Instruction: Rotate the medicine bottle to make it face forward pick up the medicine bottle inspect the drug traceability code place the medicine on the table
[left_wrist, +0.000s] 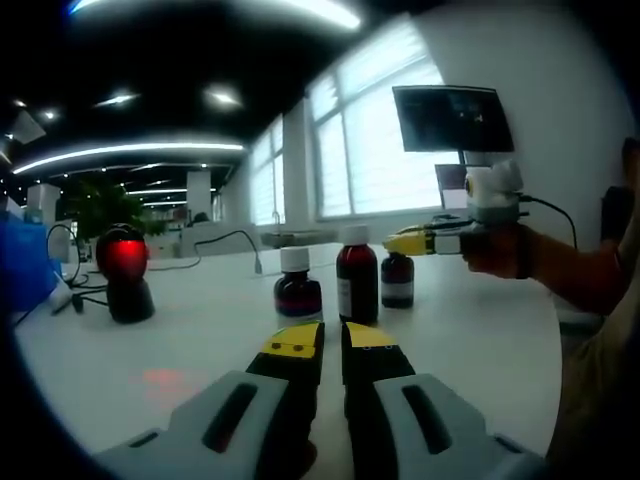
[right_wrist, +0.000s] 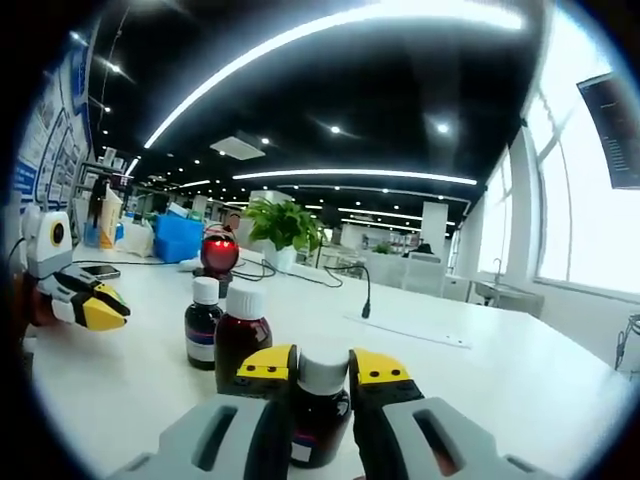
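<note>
I am seeing my right gripper (right_wrist: 323, 373) straddling an upright medicine bottle (right_wrist: 320, 410) on the table (right_wrist: 480, 370), grip unclear, label hidden, while my left gripper (left_wrist: 331, 340) is hovering clenched, empty.

Three medicine bottles (left_wrist: 357, 273) are standing close together on the tabletop (left_wrist: 480, 330); a scanner (left_wrist: 125, 272) is sitting well off to their left.

A: Lighting? 
B: Ceiling strip lights (right_wrist: 330, 25) and bright windows (left_wrist: 370, 130) were blown out; the tabletop (left_wrist: 200, 340) carried a red scanner glow.
A: Image quality? 
B: Strong fisheye bending at edges; slightly soft overall.
</note>
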